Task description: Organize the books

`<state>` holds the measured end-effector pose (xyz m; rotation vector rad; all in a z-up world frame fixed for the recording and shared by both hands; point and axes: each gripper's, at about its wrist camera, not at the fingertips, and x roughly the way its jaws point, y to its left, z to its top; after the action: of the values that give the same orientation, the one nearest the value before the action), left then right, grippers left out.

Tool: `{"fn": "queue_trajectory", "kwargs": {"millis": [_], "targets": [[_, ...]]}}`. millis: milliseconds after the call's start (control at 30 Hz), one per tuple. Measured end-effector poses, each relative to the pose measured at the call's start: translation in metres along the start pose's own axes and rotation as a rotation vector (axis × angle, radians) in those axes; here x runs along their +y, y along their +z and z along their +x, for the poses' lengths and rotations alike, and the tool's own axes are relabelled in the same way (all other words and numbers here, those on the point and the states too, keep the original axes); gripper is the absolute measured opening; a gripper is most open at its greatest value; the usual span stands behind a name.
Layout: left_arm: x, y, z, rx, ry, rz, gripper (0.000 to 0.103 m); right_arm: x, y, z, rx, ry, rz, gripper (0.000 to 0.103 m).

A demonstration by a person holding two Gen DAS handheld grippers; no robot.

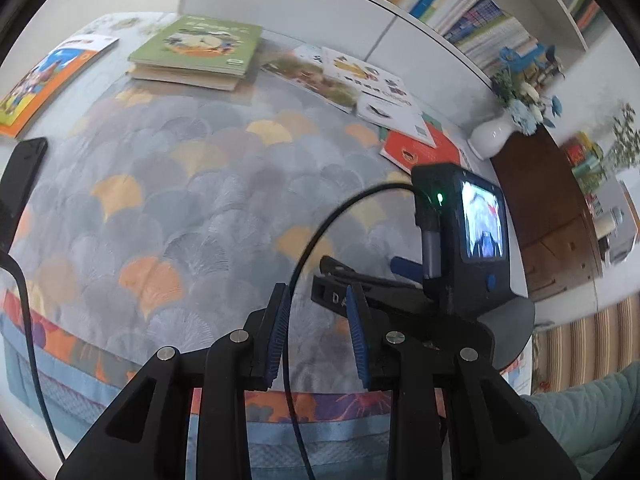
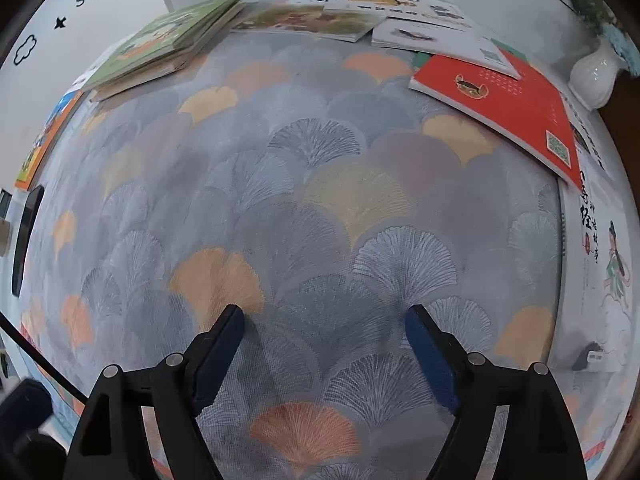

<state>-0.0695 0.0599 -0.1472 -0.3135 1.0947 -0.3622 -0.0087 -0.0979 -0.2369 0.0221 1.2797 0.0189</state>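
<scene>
Loose books ring the desk's fan-patterned grey cloth [image 2: 320,184]. From the left: an orange-covered picture book [image 1: 48,80] at the edge, a neat stack topped by a green picture book [image 1: 196,46], overlapping white illustrated books [image 2: 400,16], then a red paperback [image 2: 500,108] partly under one of them. Left tongs [image 1: 316,332] stand moderately parted, right tongs [image 2: 324,356] wide apart, both empty. Judging by this, grip the top white book by its free edge first, so nothing beneath drags.
</scene>
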Motion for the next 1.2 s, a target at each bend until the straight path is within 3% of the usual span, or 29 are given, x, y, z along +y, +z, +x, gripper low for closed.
{"fn": "queue_trajectory", "kwargs": {"millis": [333,467,733,900,1033,1167,1200], "targets": [[-0.008,0.016,0.001,-0.004,0.004,0.039,0.025,-0.009,-0.009,-0.005,0.016,0.024,0.017,0.083],[-0.015,0.034,0.012,0.022,-0.029,0.076,0.025,-0.026,-0.011,-0.023,-0.034,0.027,0.062,0.083],[-0.059,0.108,0.057,0.095,-0.115,0.276,0.031,-0.077,-0.003,-0.048,-0.134,-0.032,0.204,0.083],[-0.08,0.182,0.091,0.113,-0.174,0.388,0.031,-0.126,0.05,-0.055,-0.222,-0.128,0.306,0.083],[-0.069,0.262,0.128,0.152,-0.355,0.287,0.035,-0.171,0.111,-0.049,-0.249,-0.165,0.346,0.083],[-0.035,0.316,0.171,0.286,-0.727,0.098,0.035,-0.197,0.186,-0.029,-0.26,-0.123,0.298,0.082],[-0.03,0.321,0.175,0.294,-0.777,0.086,0.035,-0.202,0.204,-0.019,-0.24,-0.153,0.288,0.08]]}}
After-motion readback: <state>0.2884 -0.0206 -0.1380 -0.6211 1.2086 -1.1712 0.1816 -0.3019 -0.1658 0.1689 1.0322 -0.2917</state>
